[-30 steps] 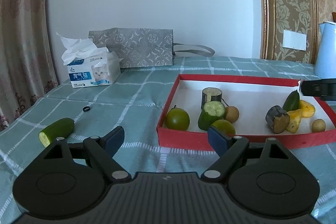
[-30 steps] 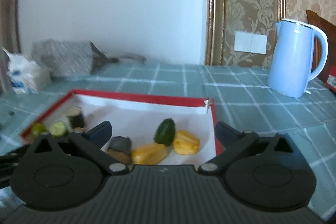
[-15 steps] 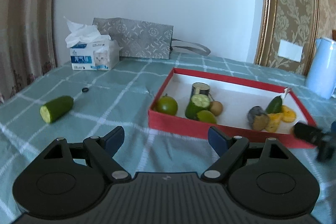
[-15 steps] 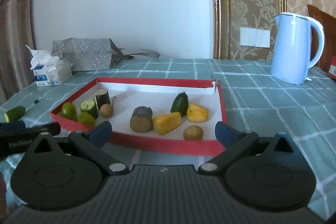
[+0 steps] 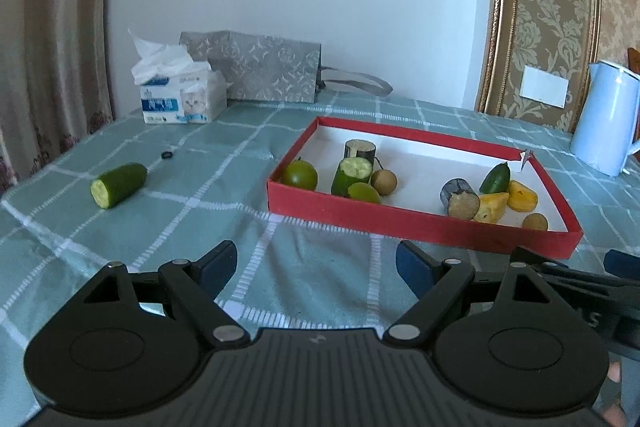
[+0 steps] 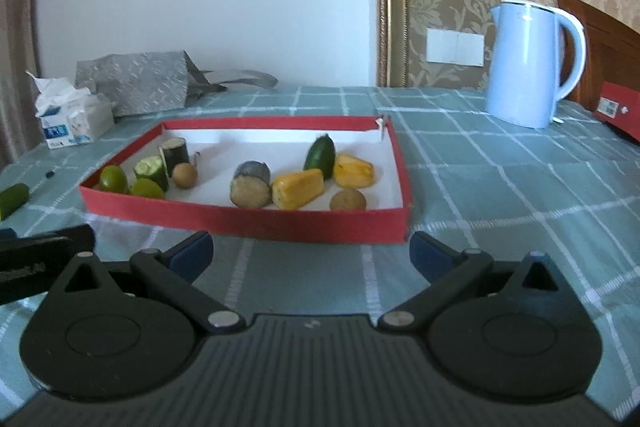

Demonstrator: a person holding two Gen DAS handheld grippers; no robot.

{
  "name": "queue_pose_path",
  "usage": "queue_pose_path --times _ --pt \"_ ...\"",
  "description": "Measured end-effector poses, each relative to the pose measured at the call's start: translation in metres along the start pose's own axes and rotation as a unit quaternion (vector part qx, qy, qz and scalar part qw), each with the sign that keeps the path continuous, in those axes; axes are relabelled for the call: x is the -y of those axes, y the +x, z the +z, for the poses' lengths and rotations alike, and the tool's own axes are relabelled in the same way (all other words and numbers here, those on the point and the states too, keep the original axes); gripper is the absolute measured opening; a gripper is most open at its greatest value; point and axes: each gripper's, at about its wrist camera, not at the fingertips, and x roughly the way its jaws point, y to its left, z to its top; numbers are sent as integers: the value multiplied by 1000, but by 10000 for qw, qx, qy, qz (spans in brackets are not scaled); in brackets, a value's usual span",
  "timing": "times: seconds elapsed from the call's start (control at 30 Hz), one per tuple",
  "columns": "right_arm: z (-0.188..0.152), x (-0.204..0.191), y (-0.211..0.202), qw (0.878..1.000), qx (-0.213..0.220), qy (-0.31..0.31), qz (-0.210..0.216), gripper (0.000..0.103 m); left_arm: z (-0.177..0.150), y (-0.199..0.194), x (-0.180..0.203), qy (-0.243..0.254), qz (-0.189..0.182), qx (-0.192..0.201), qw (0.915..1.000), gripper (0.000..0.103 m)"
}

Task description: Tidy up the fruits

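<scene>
A red tray point(image 5: 400, 219) point(image 6: 256, 223) with a white floor sits on the checked tablecloth. It holds a green lime point(image 5: 299, 175), a cut cucumber piece point(image 5: 351, 175), a dark cut piece point(image 5: 460, 198), yellow pieces point(image 6: 298, 189), a small cucumber point(image 6: 320, 155) and brown round fruits point(image 6: 347, 200). A loose cucumber half point(image 5: 118, 185) lies on the cloth left of the tray; it also shows in the right wrist view point(image 6: 12, 199). My left gripper point(image 5: 316, 265) is open and empty, in front of the tray. My right gripper point(image 6: 310, 253) is open and empty, before the tray's front wall.
A tissue box point(image 5: 182, 99) and a grey paper bag point(image 5: 264, 71) stand at the back left. A blue kettle point(image 6: 528, 65) stands at the back right. A small black ring point(image 5: 167, 155) lies on the cloth. A red box point(image 6: 620, 109) sits at the far right edge.
Both grippers have pulled back from the tray and now sit in front of it. The fruit in the tray and the loose cucumber half have not moved.
</scene>
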Motion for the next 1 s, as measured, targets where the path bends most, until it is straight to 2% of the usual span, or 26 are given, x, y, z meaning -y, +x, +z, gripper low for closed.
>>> queue_pose_path --times 0.33,0.7,1.0 --pt "-2 -5 0 9998 -116 66 -127 103 -1 -12 6 28 -47 -23 10000 87" --pt "-2 -6 5 9993 -266 132 -236 103 -2 -19 20 395 100 139 9991 87" --pt "-2 -5 4 9991 -220 163 -310 103 -3 -17 23 460 249 217 9984 87"
